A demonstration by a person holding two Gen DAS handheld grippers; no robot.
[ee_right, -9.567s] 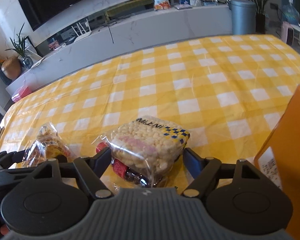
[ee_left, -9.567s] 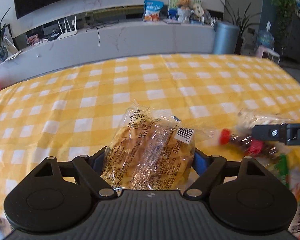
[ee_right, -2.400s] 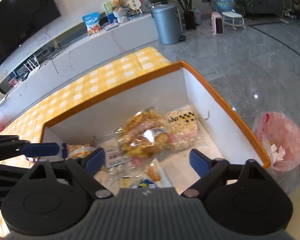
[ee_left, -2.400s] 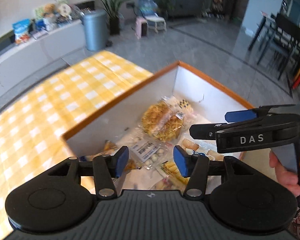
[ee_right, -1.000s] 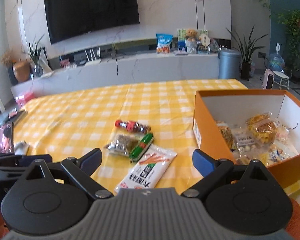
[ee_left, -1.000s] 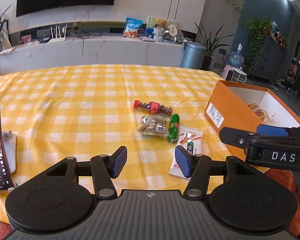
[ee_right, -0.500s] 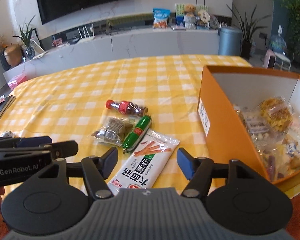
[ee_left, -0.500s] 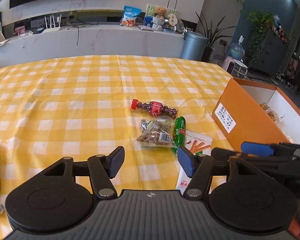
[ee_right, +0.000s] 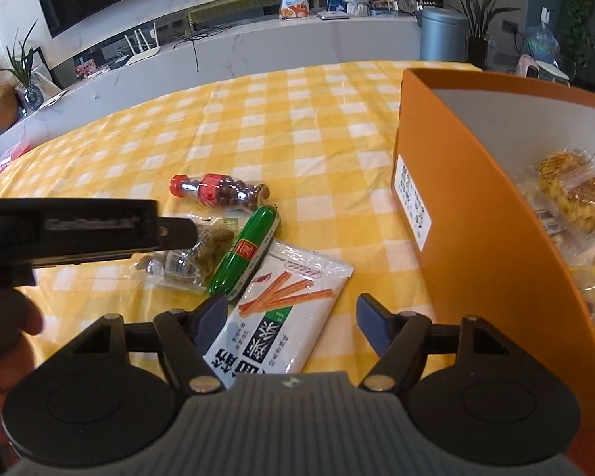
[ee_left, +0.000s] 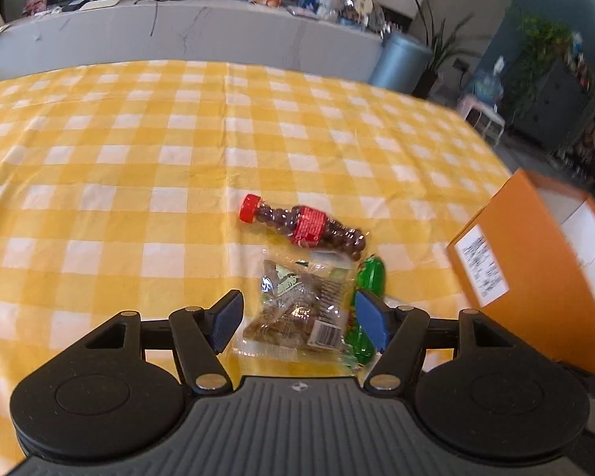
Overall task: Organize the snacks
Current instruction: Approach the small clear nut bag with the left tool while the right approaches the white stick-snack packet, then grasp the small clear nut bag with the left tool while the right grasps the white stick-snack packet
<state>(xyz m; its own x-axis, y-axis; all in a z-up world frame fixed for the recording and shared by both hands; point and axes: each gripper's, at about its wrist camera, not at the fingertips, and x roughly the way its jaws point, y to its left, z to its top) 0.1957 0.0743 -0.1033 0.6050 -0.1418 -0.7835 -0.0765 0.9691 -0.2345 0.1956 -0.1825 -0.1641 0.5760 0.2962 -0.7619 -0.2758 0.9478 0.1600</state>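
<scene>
A table covered with a yellow and white checked cloth is seen from two hand-held grippers. Four snacks are left on the cloth, close together. Farthest away lies a small bottle with a red cap and red label, filled with dark round sweets, on its side. Just in front of it lies a clear bag of brown snacks. A green sausage lies slanted along the bag's right edge, touching it. A white packet printed with orange sticks lies just beside the sausage, nearest the right gripper.

The left gripper is held low over the clear bag, jaws apart on either side of it, the pads not pressing on it. The right gripper is held over the near end of the white packet; its jaws have just been opening a little and stand apart, nothing clamped.

At the right stands an open orange box with white inner walls. Wrapped snacks, among them a yellow cake, are already lying inside.
</scene>
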